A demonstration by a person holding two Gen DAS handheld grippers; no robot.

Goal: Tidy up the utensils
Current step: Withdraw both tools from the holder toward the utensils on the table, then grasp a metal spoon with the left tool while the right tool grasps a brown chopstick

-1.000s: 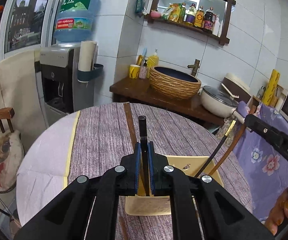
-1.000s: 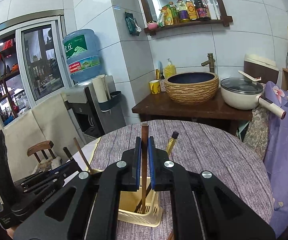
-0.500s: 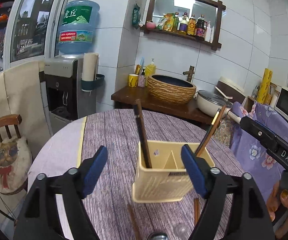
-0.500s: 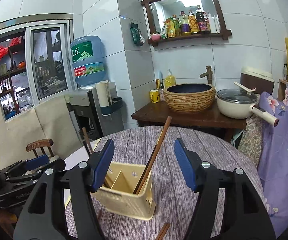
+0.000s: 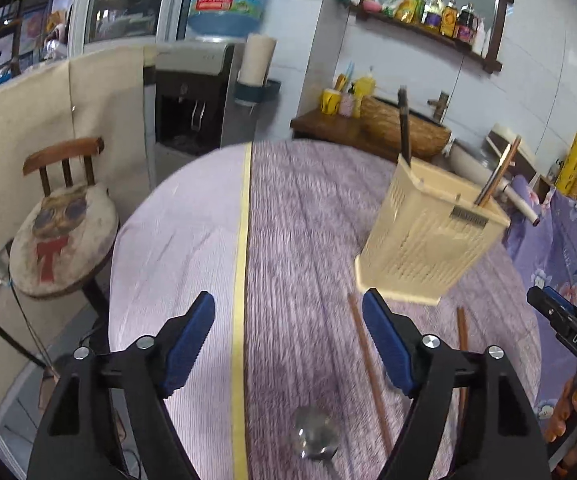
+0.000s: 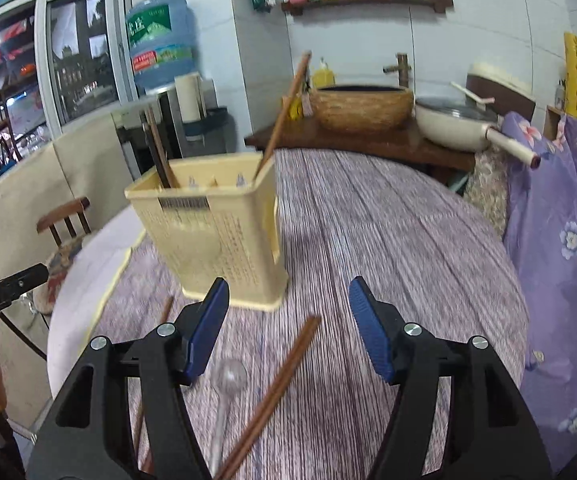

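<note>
Both tools spread, empty — right tool (image 6: 288, 328), left tool (image 5: 288, 344). Loose chopstick (image 6: 272, 396) lies on the surface near the holder (image 6: 212, 236), just below the right tool, long axis running near-left to far-right — right hand nearer, I judge.

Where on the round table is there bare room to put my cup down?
Bare room: the pale strip of table left of the yellow tape line, toward the chair; also the far side behind the yellow holder, toward the purple flowered cloth. Crowded: in front of the holder, where loose chopsticks and a clear spoon lie.
</note>
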